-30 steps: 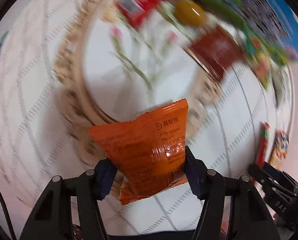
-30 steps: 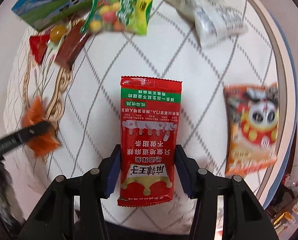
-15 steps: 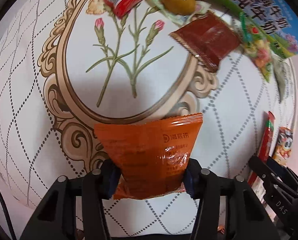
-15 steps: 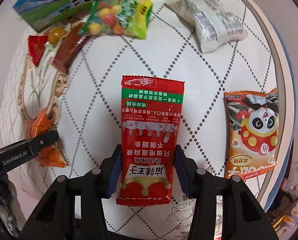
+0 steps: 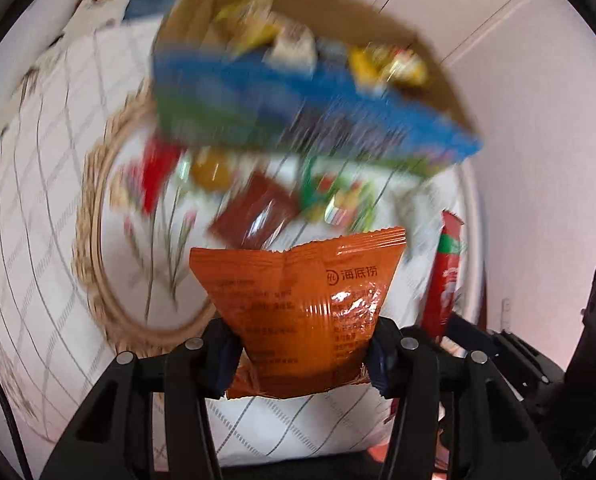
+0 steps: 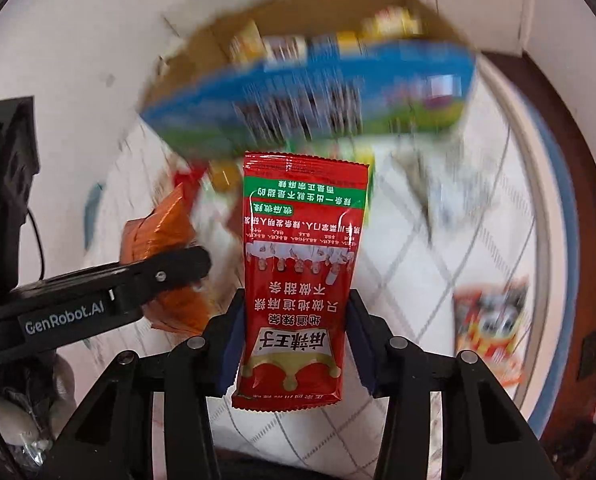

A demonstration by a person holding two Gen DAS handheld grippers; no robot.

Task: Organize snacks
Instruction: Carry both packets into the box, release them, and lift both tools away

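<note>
Both packets have been lifted toward the open blue-sided cardboard box (image 6: 310, 92): orange foil packet (image 5: 302, 312) clamped by left gripper (image 5: 302, 354), red packet (image 6: 302, 280) by right gripper (image 6: 294, 344); boxing looks next.

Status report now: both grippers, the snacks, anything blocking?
Left gripper shut on orange packet. Right gripper shut on red packet. Blue-green carton stands between them and cardboard box behind.

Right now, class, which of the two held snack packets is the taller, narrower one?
The red packet in the right tool. It is long and slim with a green band; the orange packet in the left tool is broader.
</note>
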